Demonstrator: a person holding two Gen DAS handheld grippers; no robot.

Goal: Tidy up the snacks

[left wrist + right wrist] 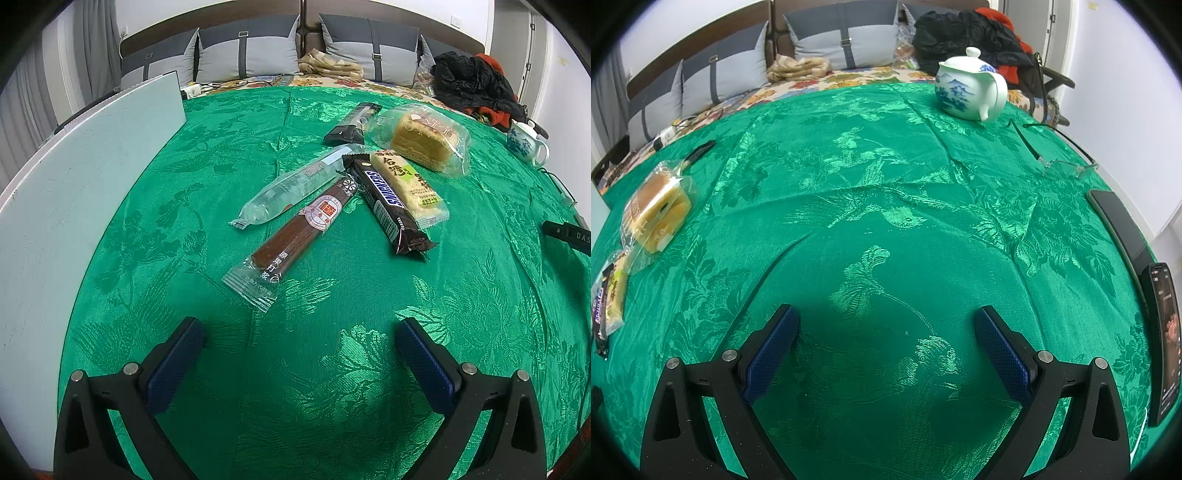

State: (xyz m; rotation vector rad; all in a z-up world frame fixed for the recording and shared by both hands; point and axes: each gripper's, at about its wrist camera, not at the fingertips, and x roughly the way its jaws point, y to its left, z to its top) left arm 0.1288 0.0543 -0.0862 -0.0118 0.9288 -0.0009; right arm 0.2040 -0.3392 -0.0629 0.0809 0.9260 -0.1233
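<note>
Several wrapped snacks lie together on the green tablecloth (pixel 332 369). In the left wrist view, a brown fruit bar (pixel 295 229) in clear wrap lies nearest, with a clear tube packet (pixel 295 184) beside it. A Snickers bar (pixel 386 203) and a pale rice cracker pack (pixel 410 184) lie to their right. Behind them sit a bagged sponge cake (pixel 424 140) and a dark sachet (pixel 351 123). My left gripper (pixel 299 332) is open, just short of the fruit bar. My right gripper (pixel 886 317) is open over bare cloth; the cake (pixel 657 210) and Snickers bar (pixel 600 314) lie at its far left.
A pale board (pixel 74 192) covers the table's left side. A blue-and-white teapot (pixel 967 92) stands at the back right. Glasses (pixel 1067 166) and two phones (pixel 1163 332) lie along the right edge. A sofa with grey cushions (pixel 243 51) and piled clothes (pixel 472 81) stand behind.
</note>
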